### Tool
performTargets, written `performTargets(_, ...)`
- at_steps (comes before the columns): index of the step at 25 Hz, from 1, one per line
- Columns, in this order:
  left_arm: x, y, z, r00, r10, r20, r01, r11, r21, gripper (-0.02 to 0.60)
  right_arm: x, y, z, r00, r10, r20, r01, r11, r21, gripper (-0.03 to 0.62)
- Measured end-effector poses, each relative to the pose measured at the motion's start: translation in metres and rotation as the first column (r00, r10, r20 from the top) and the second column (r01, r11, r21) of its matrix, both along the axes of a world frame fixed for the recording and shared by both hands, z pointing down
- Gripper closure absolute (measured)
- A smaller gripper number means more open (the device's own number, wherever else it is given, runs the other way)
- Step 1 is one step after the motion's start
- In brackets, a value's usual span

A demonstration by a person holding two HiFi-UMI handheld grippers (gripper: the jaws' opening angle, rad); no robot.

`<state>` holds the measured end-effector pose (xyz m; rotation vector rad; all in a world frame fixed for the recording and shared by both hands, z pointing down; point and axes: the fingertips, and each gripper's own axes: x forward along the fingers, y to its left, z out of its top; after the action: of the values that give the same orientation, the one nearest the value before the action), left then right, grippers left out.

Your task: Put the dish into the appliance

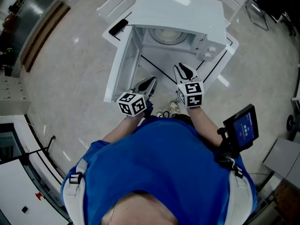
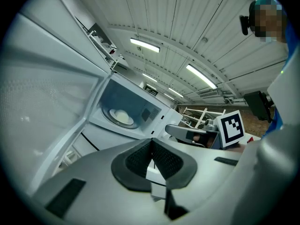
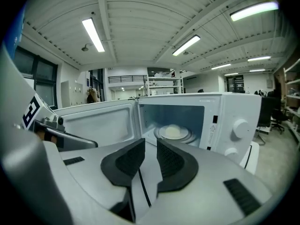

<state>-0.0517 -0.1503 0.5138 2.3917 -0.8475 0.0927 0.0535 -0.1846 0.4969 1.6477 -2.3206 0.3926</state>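
White sheet metal forms the microwave (image 1: 187, 13), which is set on a white counter (image 1: 213, 64) marked with thin black lines. Its door (image 1: 123, 64) is swung fully open to the left in the head view. The dish (image 3: 173, 132), a pale plate with a rounded light mound on it, is seen lying inside the cavity on the round glass tray, near the middle of the chamber and touched by neither tool. The left tongs (image 2: 152, 142) are held in front of the open door, and their ribbed dark pads are pressed together at the tips with nothing caught between them. The right tongs (image 3: 151, 144) are pointed straight at the cavity, just in front of the opening. Their pads are parted by a narrow gap through which only the counter is seen, so nothing is gripped. Two round knobs (image 3: 240, 129) are found on the control panel to the right of the cavity. Both tongs are held side by side above the near edge of the counter, well apart from the dish.
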Motion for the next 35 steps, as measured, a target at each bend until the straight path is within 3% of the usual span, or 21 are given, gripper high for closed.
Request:
performTargets(6, -0.002, 0.014, -0.001, 1.000, 0.017, -0.014, -0.017, 1.000, 0.022, 0.575, 0.004, 0.033, 0.006, 0.999, 0.042, 0.019, -0.042, 0.999, 0.006, 0.591)
performTargets(35, 0.018, -0.002, 0.012, 0.997, 0.074, -0.008, -0.073, 0.997, 0.035, 0.575, 0.028, 0.054, 0.039, 0.993, 0.113, 0.039, -0.111, 0.992, -0.059, 0.592)
